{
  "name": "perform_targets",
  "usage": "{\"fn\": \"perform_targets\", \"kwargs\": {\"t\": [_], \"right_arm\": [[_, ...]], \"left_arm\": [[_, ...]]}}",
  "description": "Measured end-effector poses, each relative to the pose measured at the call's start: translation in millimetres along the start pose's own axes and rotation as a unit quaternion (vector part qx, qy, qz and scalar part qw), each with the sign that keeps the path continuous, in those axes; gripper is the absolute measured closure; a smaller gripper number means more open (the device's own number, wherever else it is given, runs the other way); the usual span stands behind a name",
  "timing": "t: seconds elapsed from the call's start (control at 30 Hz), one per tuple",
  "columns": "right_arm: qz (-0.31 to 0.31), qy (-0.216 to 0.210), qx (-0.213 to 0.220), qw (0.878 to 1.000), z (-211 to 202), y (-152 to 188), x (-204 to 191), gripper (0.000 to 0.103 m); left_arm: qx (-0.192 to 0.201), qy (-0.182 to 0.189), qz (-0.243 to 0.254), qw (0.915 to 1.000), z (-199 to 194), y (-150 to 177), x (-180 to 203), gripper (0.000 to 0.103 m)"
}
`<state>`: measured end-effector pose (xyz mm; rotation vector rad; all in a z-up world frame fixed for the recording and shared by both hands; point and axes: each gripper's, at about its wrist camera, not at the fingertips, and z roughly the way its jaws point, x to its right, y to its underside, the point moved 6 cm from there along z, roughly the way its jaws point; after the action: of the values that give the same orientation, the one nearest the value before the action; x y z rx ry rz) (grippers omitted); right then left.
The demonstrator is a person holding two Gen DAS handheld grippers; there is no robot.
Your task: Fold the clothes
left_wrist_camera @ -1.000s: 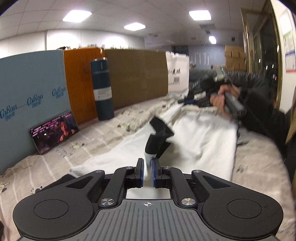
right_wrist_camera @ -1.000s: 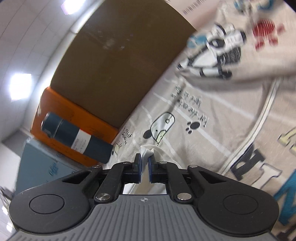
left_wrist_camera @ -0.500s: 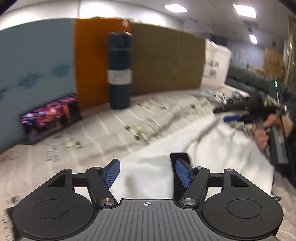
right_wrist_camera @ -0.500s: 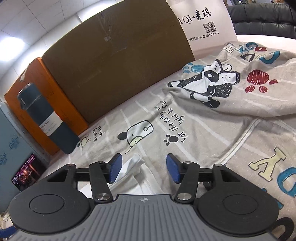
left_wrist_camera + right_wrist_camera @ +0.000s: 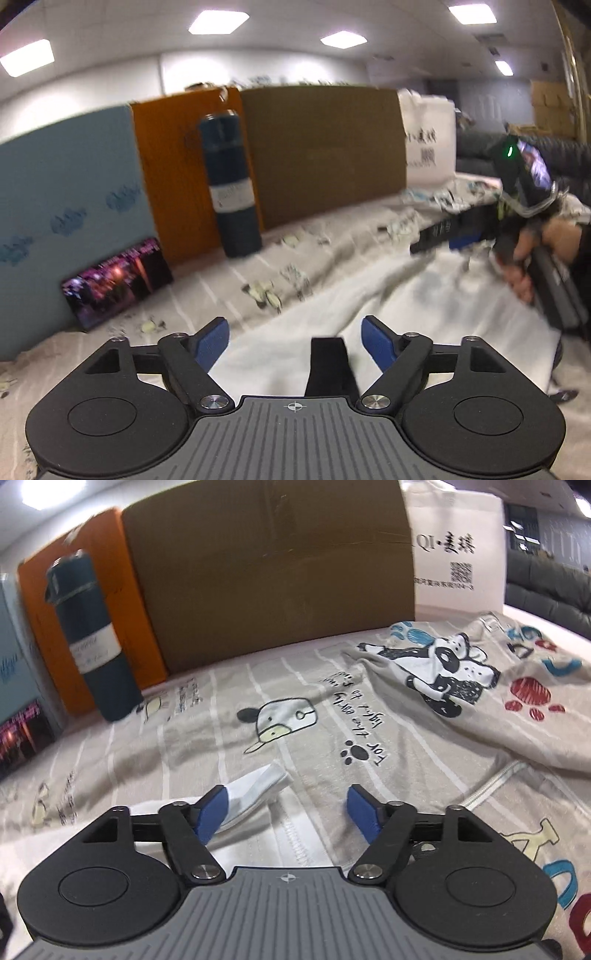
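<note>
A white garment [image 5: 388, 295] with a black patch [image 5: 328, 363] lies flat on the cartoon-printed sheet [image 5: 332, 240]. My left gripper [image 5: 295, 341] hovers over its near edge, jaws still opening, pads touching nothing. In the left wrist view the right gripper [image 5: 436, 236], held by a hand [image 5: 524, 266], is at the garment's far right corner. In the right wrist view, my right gripper [image 5: 288, 808] is also opening above a white hem and corner flap [image 5: 258, 786]. The cloth lies loose below the fingers, not pinched.
A dark blue bottle [image 5: 231, 188] stands at the back against orange [image 5: 170, 177] and brown cardboard boxes [image 5: 325, 151]. A phone [image 5: 114, 280] with a lit screen leans on a blue box [image 5: 66, 206]. A white bag [image 5: 458, 550] stands at the back right.
Both grippers were shut on white cloth a second ago and have opened, letting it drop onto the sheet. The left one swung left across the garment; the right one rolled upright.
</note>
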<state>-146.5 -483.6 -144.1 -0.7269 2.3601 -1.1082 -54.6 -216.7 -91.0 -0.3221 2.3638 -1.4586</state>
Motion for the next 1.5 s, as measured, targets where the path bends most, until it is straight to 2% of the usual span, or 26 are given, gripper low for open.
{"fn": "perform_targets", "kwargs": {"t": [0.1,0.23,0.3,0.37,0.5,0.6,0.7,0.77,0.87,0.97,1.13,1.23,1.27,1.4,1.47,1.5], "right_arm": [[-0.020,0.003,-0.006,1.000,2,2,-6,0.019],[-0.010,-0.012,-0.007,1.000,2,0,-4,0.017],[0.013,-0.040,-0.005,0.999,-3,-5,2,0.017],[0.028,-0.089,0.007,0.996,-14,-14,7,0.017],[0.000,-0.187,0.020,0.982,-24,-29,14,0.011],[-0.007,-0.238,0.010,0.971,-19,-33,23,0.011],[0.012,-0.272,-0.013,0.962,-5,-35,31,0.011],[0.026,-0.284,-0.026,0.958,5,-36,35,0.011],[0.055,-0.299,-0.045,0.951,18,-37,38,0.011],[0.080,-0.314,-0.060,0.944,30,-35,39,0.015],[0.073,-0.317,-0.066,0.943,33,-32,35,0.027],[0.063,-0.310,-0.068,0.946,34,-30,35,0.039],[0.057,-0.308,-0.068,0.947,33,-29,35,0.047],[0.022,-0.292,-0.064,0.954,29,-23,35,0.065],[-0.010,-0.278,-0.056,0.959,23,-20,31,0.068],[-0.026,-0.275,-0.052,0.960,20,-18,28,0.068]], "left_arm": [[0.011,-0.012,0.026,0.9995,-9,-2,17,0.016],[0.023,-0.019,0.058,0.9979,-23,-2,45,0.012],[0.029,-0.019,0.078,0.9964,-30,0,61,0.012],[0.035,-0.017,0.097,0.9945,-36,2,75,0.011],[0.035,0.004,0.126,0.9914,-40,5,101,0.011],[0.028,0.029,0.149,0.9881,-36,9,121,0.009],[0.012,0.028,0.184,0.9824,-26,17,135,0.009],[0.000,0.023,0.208,0.9779,-21,21,142,0.009],[-0.005,0.033,0.227,0.9732,-22,26,150,0.009],[-0.006,0.051,0.231,0.9716,-21,26,158,0.009],[0.002,0.052,0.245,0.9681,-4,16,174,0.009],[0.013,0.059,0.256,0.9647,11,6,191,0.009],[0.015,0.062,0.259,0.9637,17,3,196,0.009],[0.023,0.075,0.258,0.9630,39,-12,210,0.009],[0.026,0.077,0.256,0.9632,47,-17,212,0.013],[0.024,0.079,0.256,0.9631,50,-18,213,0.024]]}}
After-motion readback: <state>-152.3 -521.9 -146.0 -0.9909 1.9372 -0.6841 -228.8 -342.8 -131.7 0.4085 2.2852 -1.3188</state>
